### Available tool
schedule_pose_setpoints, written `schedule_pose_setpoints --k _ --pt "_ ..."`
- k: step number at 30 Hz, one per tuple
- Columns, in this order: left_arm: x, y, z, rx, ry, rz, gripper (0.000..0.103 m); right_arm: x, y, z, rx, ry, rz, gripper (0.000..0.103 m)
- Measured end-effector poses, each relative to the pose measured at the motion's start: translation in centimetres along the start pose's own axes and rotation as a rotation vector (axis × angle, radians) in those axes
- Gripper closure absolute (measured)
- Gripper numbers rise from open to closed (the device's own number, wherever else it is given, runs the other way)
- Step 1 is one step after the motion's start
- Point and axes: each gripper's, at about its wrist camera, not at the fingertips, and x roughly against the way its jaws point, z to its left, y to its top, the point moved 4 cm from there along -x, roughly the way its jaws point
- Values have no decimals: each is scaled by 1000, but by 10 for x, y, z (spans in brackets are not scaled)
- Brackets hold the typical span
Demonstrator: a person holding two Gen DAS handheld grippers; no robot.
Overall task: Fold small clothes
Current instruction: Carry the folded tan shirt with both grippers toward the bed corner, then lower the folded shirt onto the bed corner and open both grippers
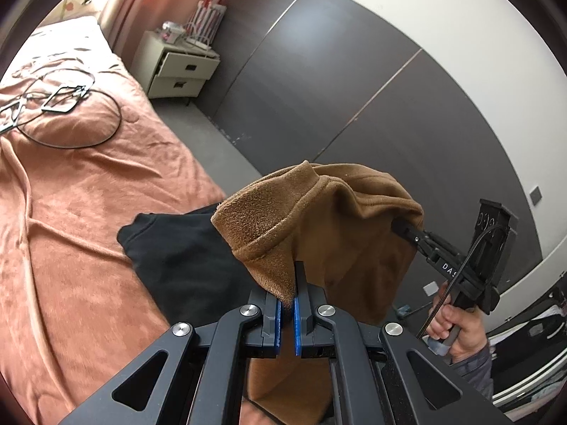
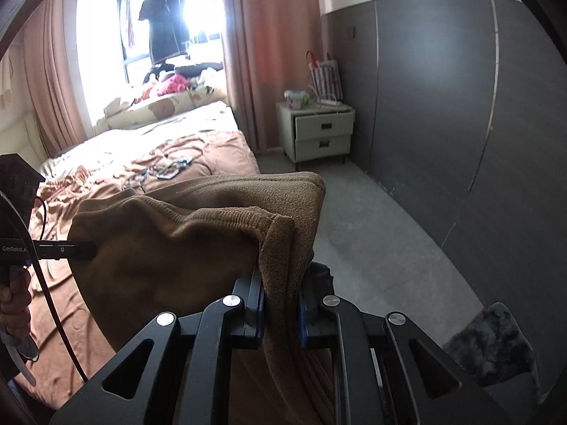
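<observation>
Two tools hold one brown garment (image 1: 319, 233) up in the air above the near edge of the bed (image 1: 88, 212). In the left wrist view, the left tool (image 1: 287, 304) is clenched on a hemmed corner of the brown fleece, the blue pads pressed close with the cloth pinched between them. Off to the right in that view, the right tool (image 1: 407, 228) reaches into the far side of the same garment, its tip buried in the fabric, while a hand (image 1: 457, 329) grips its handle. In the right wrist view, the right tool (image 2: 281, 304) is clamped on a thick ribbed fold of the brown cloth, which fills the gap between its fingers and hangs down below them. At the left of that view the left tool (image 2: 83, 249) enters the cloth from the side, so the garment is stretched between the two, sagging in the middle. Below and to the left of the brown piece, a black garment (image 1: 177, 258) lies on the salmon blanket near the bed's edge. Farther up the bed lie a looped dark cable (image 1: 71, 120) and some metal frames (image 1: 63, 101). A pale nightstand (image 1: 177, 67) with two drawers stands beyond the bed against the grey panelled wall (image 1: 354, 88), with a striped bag (image 1: 209, 17) on top. Pink curtains (image 2: 255, 53) hang beside a bright window (image 2: 149, 35).
</observation>
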Motion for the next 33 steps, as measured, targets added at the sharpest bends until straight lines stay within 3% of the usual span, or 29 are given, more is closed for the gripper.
schedule_pose_setpoints --k 4,9,11,12,13,15,20,23,26,31,33 --pt "-17 0 26 2 21 4 98 -35 5 21 19 -10 32 93" --pt "-29 0 52 -17 60 -37 98 -59 12 13 3 -14 42 91" --pt "-41 -1 69 -6 125 -31 96 -72 3 -7 -28 -65 121 81" --pt "-51 -3 81 21 151 0 89 -80 -4 -18 -46 -99 175 72" --pt "-61 -6 92 53 164 39 87 -90 -8 -19 -63 -130 218 70" --pt "-72 -14 114 119 184 88 87 -90 -12 -21 -81 -128 225 69" --pt "-70 -26 132 168 184 80 81 -68 -25 -20 -80 -103 211 69" --pt "-74 -26 130 166 170 86 72 -52 -47 -27 -82 -48 245 69" --pt "-78 -23 128 152 179 76 57 -51 -69 -44 -73 -22 297 70" --pt "-92 -17 144 150 259 69 55 -68 -78 -66 -66 -74 391 76" --pt "-97 -15 153 173 256 70 55 -75 -73 -71 -65 -88 404 78"
